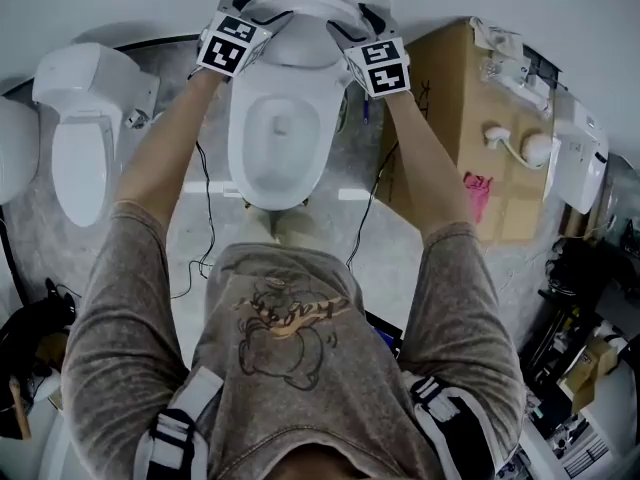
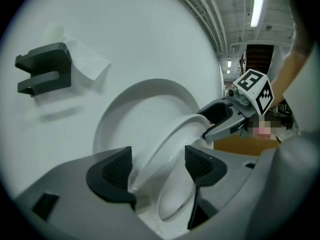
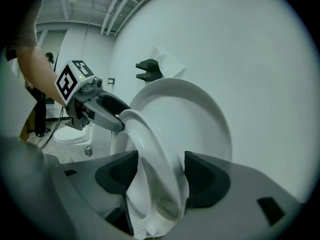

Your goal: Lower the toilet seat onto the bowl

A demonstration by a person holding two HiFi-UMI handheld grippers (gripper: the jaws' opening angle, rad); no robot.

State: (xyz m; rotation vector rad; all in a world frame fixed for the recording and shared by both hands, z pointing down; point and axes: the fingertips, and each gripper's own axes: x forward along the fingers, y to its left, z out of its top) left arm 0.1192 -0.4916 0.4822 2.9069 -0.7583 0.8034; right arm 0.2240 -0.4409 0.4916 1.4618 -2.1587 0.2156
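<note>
Nearest my head camera was the grey T-shirt (image 1: 290,368), with both bare arms stretched forward over a speckled grey floor (image 1: 190,88) where thin black cables (image 1: 205,228) trailed. The room was cluttered: a 2nd toilet (image 1: 85,138) stood off to the left, a cardboard box (image 1: 480,118) to the right, and a plain white wall (image 2: 125,29) behind carried a dark forked bracket (image 2: 45,74). A light tube (image 2: 257,4) glowed on the ceiling. The white bowl (image 1: 285,128) lay straight ahead, its long axis running toward me and its open front nearest my feet. The toilet seat (image 1: 310,13) was raised at the bowl's far end, its long axis steeply upward with the free end on top, tipped forward so that a gap showed between it and the lid (image 3: 200,114) behind. The left gripper (image 2: 156,169) had its 2 jaws clamped across the seat's rim on the left side, and the right gripper (image 3: 157,171) pinched the rim on the opposite side in the same way. Each gripper's camera saw the other one holding on across the ring.
</note>
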